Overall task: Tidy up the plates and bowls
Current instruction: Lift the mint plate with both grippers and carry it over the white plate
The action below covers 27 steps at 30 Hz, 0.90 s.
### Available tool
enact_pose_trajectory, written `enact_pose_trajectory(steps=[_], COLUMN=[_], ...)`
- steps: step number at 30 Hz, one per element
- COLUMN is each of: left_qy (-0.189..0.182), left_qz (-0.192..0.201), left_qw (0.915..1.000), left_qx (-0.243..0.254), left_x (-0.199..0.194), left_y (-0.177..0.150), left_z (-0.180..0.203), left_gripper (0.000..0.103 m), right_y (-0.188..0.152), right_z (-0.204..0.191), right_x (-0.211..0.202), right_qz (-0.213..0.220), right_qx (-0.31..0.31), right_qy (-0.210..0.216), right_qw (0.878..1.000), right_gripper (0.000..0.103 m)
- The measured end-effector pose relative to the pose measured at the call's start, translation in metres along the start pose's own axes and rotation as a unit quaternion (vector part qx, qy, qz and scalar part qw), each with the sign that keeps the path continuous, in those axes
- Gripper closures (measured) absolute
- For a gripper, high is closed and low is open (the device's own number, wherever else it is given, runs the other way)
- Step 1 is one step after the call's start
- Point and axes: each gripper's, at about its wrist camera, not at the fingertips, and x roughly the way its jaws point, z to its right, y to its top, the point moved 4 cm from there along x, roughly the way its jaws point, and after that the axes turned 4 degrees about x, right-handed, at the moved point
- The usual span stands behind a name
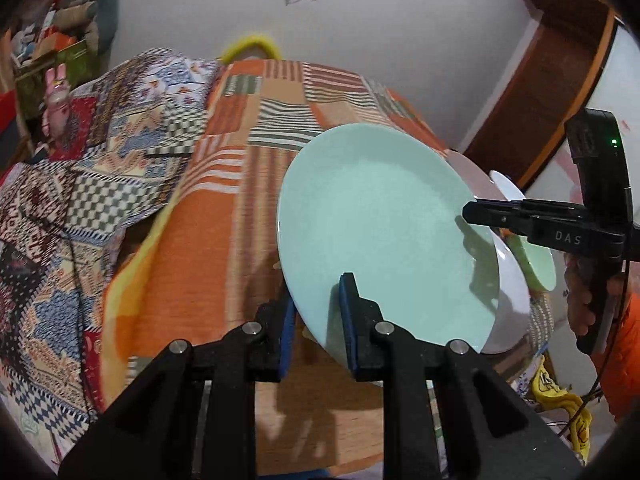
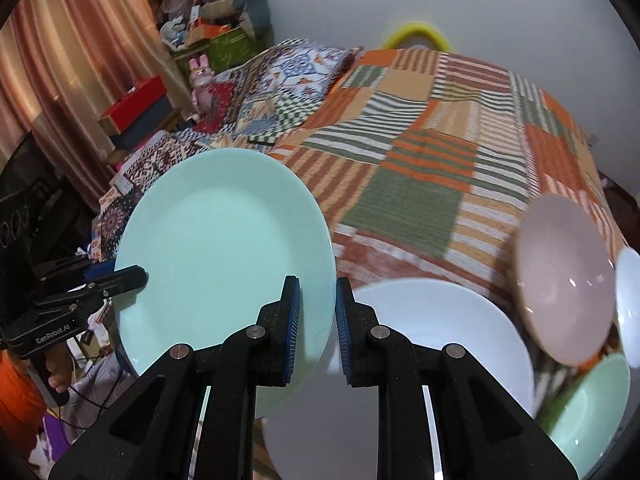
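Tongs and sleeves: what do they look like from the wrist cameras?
Both tongs are matte black linkages with silver pivot pins and blue ribbed pads. The left tongs carry white "GenRobot.AI" lettering; the right tongs show "DAS" and a green light. A thin black cable trails below. The sleeve is orange.

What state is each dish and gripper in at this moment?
Mint plate: lifted, tilted, held at opposite rims.
Left gripper: shut on mint plate.
Right gripper: shut on mint plate.
White plate: lying below, free.
Pink bowl: free.
Green bowl: free.
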Motion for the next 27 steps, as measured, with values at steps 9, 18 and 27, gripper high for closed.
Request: enact_pose_trajectory(steps=[9,18,27], left_qy=[-0.027,-0.043,-0.054], left_qz=[-0.02,-0.048,-0.07], left_qw=[0.9986,0.9958,0.9931], left_qx=[0.04,0.065,0.077], left_x=[0.028,0.062,0.086], left_y=[0.005,0.0,0.001], left_z=[0.054,0.09,0.109], left_gripper=[0.083,0.083,0.082], right_y=[-0.033,-0.063,-0.076], right_z=[0.05,0.087,0.109], right_x=[-0.035,-0.045,-0.049], right_qz=[0.013,0.007,0.01], right_qx=[0.04,0.079,0.105], right_qy=[-0.033,-0.05,-0.065], right_qw=[0.999,0.996,0.992], right_gripper=[0.086,0.086,0.086])
